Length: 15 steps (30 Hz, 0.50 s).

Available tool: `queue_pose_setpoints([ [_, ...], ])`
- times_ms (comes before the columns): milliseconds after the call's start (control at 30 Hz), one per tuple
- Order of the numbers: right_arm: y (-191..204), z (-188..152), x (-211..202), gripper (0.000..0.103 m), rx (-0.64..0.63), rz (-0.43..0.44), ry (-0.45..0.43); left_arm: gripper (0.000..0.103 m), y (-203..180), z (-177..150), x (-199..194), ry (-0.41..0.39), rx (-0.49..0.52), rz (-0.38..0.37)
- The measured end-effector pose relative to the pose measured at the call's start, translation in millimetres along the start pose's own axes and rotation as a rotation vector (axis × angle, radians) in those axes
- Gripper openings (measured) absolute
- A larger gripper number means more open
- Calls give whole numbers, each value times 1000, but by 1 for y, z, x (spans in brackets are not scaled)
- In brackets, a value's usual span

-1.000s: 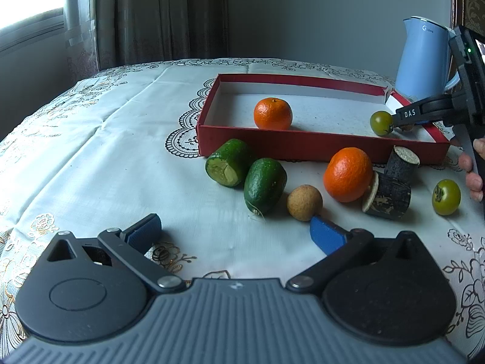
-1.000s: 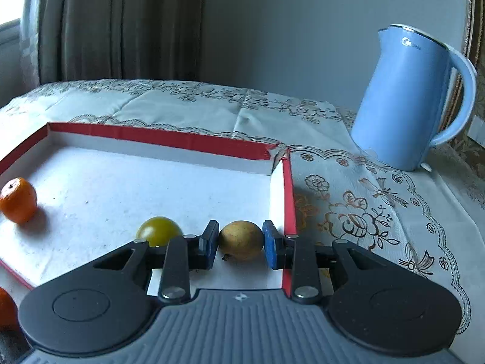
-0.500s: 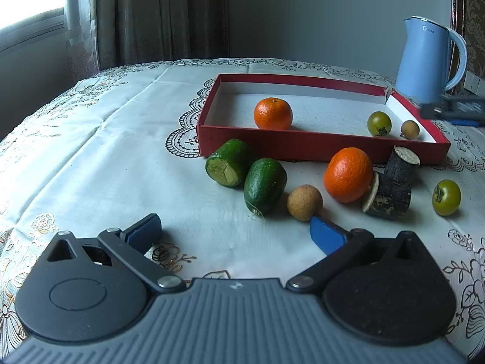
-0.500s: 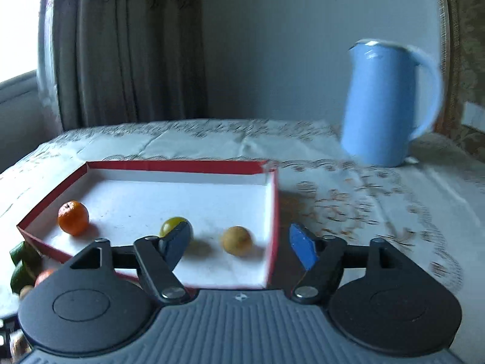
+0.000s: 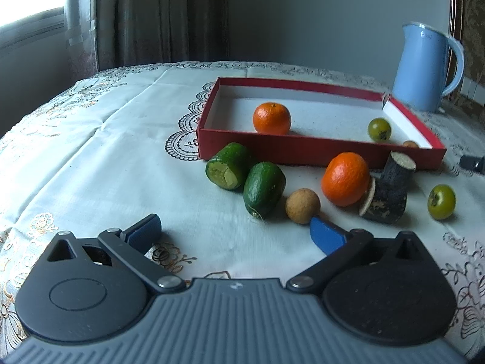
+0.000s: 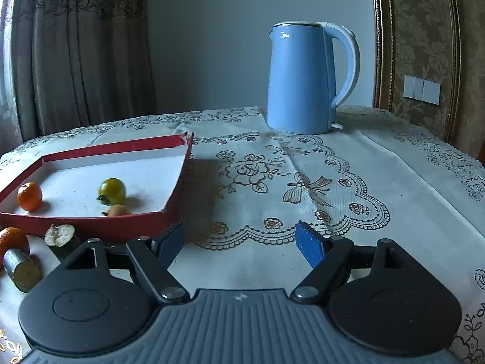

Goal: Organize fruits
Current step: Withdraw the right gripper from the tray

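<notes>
A: In the left wrist view, where does the fruit sit around the red box (image 5: 318, 151)?

B: Inside it lie an orange (image 5: 272, 118), a green fruit (image 5: 379, 129) and a small brown fruit (image 5: 410, 144) at its near right corner. In front of the box, on the tabletop (image 5: 106, 151), lie two green cut pieces (image 5: 247, 179), a brown ball fruit (image 5: 302, 205), a second orange (image 5: 345, 179), two dark cut pieces (image 5: 389, 191) and another green fruit (image 5: 441, 201). The left hand-held gripper (image 5: 235, 232) is spread wide, empty.

A: And the right wrist view?

B: The right hand-held gripper (image 6: 242, 244) is to the right of the box (image 6: 91, 227), jaws opening with only cloth between them. A blue kettle (image 6: 306, 79) stands beyond the box.
</notes>
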State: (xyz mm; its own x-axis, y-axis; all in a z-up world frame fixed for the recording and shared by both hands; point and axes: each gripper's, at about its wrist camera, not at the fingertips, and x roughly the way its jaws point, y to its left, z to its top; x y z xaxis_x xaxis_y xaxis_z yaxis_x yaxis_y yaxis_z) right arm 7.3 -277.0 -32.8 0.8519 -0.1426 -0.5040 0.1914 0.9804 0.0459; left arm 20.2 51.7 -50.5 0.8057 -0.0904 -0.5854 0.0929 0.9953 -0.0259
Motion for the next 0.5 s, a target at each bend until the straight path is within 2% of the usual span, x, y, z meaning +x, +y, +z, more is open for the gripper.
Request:
queue_pose_setpoints([
  [133,1,-1,2,80,-2,9,12,103,1,0,-2,-15,-12,4],
  [333,1,-1,3,80,-1,9,15,103,-8,4,-5,-17,25,-9],
  [500,-1,-1,5,80,9,7,28,103,-14,6,-20,-81,30,-69],
])
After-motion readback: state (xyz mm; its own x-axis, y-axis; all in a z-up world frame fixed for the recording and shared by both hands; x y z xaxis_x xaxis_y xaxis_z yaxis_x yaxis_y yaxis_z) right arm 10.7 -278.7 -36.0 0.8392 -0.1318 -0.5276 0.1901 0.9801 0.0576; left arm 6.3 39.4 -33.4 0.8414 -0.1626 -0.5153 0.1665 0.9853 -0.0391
